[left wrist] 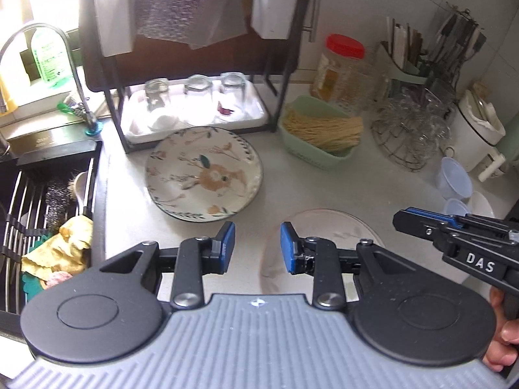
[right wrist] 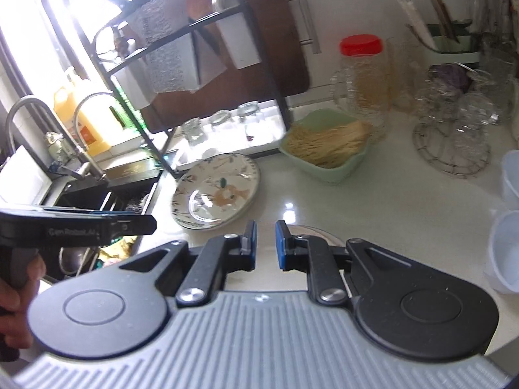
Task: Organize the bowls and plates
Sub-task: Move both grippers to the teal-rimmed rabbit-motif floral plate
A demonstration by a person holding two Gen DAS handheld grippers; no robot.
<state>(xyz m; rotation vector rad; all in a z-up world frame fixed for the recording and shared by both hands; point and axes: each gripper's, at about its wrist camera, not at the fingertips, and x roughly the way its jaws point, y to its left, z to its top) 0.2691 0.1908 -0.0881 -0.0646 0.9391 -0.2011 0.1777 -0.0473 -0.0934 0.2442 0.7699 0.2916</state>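
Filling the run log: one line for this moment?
left gripper: open, empty | right gripper: shut, empty | floral plate: on counter, untouched | clear plate: below grippers

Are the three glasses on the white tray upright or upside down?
Upside down: the glasses stand with their mouths on the white tray, bases upward.

bright daylight from the window (right wrist: pixel 19 32) at left, blown-out glare, motion blur, fisheye bending at edges
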